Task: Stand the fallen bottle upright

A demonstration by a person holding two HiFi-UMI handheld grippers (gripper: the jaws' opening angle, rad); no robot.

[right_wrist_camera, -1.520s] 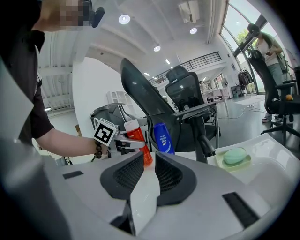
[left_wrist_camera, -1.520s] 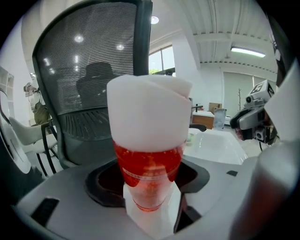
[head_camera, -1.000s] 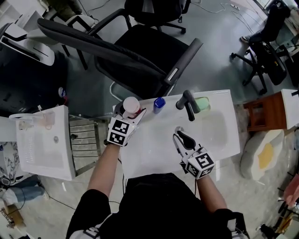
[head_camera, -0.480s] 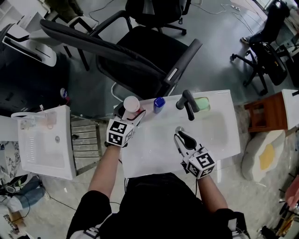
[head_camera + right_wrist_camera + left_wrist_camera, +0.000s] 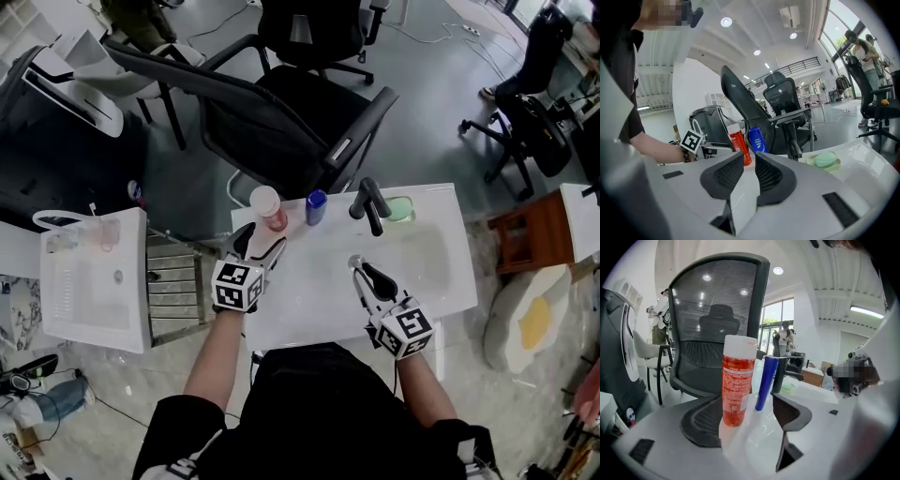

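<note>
Red bottle [image 5: 270,210] upright on white surface [image 5: 309,305], upper left of centre. Left tongs [image 5: 261,242] spread wide, empty, just below it. Right tongs [image 5: 364,274] slightly parted, empty.

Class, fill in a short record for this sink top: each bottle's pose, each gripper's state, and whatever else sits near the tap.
red bottle: upright, white cap, near the back edge
blue bottle: upright, just right of the red one
left gripper: jaws wide apart, empty, short of the red bottle
right gripper: jaws narrowly apart, nothing between them
tap: black
soap: green, in a dish beside the tap
fallen bottles: none visible
</note>
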